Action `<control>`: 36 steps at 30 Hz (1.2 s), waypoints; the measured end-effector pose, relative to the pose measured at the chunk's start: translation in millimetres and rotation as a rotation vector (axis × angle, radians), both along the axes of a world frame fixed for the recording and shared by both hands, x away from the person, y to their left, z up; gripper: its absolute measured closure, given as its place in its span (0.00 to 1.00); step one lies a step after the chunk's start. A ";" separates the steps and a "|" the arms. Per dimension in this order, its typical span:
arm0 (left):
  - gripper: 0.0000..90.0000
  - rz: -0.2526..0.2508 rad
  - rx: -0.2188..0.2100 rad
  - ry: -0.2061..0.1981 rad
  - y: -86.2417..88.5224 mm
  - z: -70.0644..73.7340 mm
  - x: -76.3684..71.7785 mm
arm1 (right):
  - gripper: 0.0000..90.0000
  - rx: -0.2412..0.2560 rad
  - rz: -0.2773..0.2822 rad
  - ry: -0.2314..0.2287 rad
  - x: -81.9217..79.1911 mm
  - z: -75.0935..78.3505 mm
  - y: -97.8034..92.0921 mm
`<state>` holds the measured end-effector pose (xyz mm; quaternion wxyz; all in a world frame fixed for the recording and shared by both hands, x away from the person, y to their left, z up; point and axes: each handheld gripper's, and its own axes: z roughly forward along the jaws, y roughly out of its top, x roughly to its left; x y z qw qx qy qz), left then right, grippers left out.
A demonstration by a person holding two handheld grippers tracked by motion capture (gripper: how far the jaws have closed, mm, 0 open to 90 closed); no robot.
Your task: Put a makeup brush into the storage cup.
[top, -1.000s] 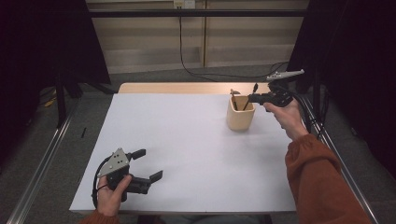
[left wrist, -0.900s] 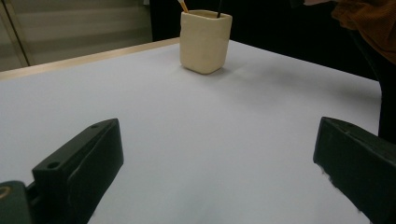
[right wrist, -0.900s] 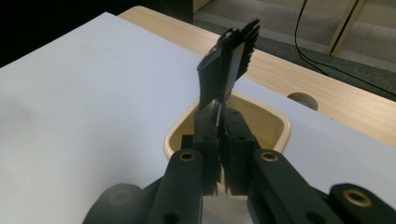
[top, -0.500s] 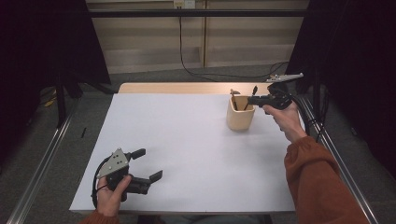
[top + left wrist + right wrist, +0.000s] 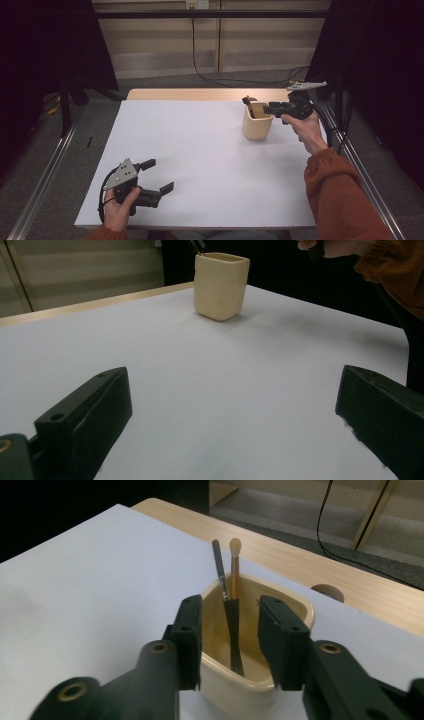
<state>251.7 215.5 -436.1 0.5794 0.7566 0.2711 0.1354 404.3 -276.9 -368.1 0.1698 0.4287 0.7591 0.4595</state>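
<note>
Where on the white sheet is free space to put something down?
The wide middle between the left tool and the cup is bare, also the far left corner. It is crowded only at the cup, where the right tool hovers over the brushes.

Seen: a white table sheet [image 5: 200, 165] over a wooden tabletop [image 5: 190, 94], a black cable [image 5: 210, 75] across the grey floor [image 5: 45, 165], metal rails [image 5: 45, 170] alongside.
</note>
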 end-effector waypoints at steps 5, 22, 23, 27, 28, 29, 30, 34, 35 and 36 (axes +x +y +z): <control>0.02 0.006 -0.003 0.003 -1.0 0.0 2.1 | 0.49 0.014 0.005 -0.015 -0.7 -3.6 1.0; 0.02 0.022 -0.010 0.006 1.6 -0.2 1.9 | 0.06 0.061 0.024 -0.042 -4.0 -6.0 3.2; 0.02 0.022 -0.007 0.008 1.8 0.0 1.7 | 0.06 0.068 0.022 -0.038 -4.0 -6.0 3.4; 0.02 0.018 -0.008 0.006 2.2 -0.4 0.6 | 0.05 0.098 0.023 -0.028 -4.5 -6.2 2.1; 0.02 0.019 -0.010 0.005 2.4 -0.2 0.2 | 0.04 0.107 0.023 -0.024 -5.2 -6.4 1.5; 0.02 0.017 -0.007 0.003 3.0 0.0 0.0 | 0.05 0.105 0.018 -0.029 -6.4 -6.7 1.4; 0.02 0.014 -0.005 0.005 3.4 0.1 -0.2 | 0.05 0.103 0.013 -0.034 -8.1 -6.8 1.6; 0.02 0.011 -0.009 0.005 3.7 0.2 -0.7 | 0.03 0.105 0.000 -0.051 -15.0 -11.0 1.4; 0.02 0.010 -0.009 0.004 3.6 0.4 -1.0 | 0.03 0.096 -0.002 -0.058 -17.0 -12.2 1.6; 0.02 0.009 -0.010 0.004 3.4 0.4 -1.0 | 0.03 0.093 -0.005 -0.069 -19.3 -13.2 1.6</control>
